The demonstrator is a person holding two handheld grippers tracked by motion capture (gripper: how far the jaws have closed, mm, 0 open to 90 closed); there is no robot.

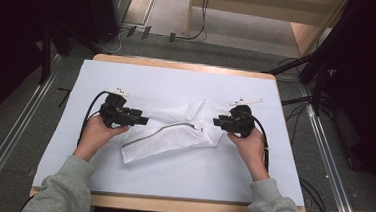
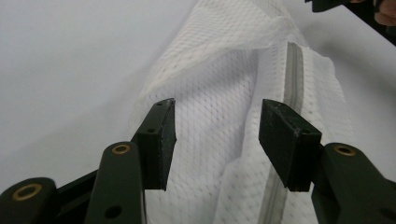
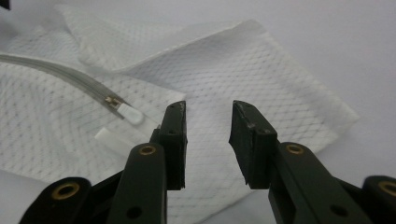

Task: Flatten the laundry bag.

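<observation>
A white mesh zip bag [image 1: 174, 132] lies crumpled in the middle of the white table cover, its grey zipper [image 1: 161, 130] running along the top. In the left gripper view the bag [image 2: 210, 116] lies just beyond my open left gripper [image 2: 217, 135], with the zipper [image 2: 292, 79] to the right. My left gripper [image 1: 142, 119] sits at the bag's left end. My right gripper [image 1: 216, 121] sits at the bag's right end. In the right gripper view it [image 3: 208, 140] stands open over the mesh [image 3: 261, 74]; the zipper pull [image 3: 128, 112] lies to its left.
The white cover [image 1: 128, 77] spreads over a wooden table [image 1: 169, 204]. Dark stands and cables [image 1: 306, 102] flank the table on the floor. Metal rails [image 1: 330, 161] run along both sides.
</observation>
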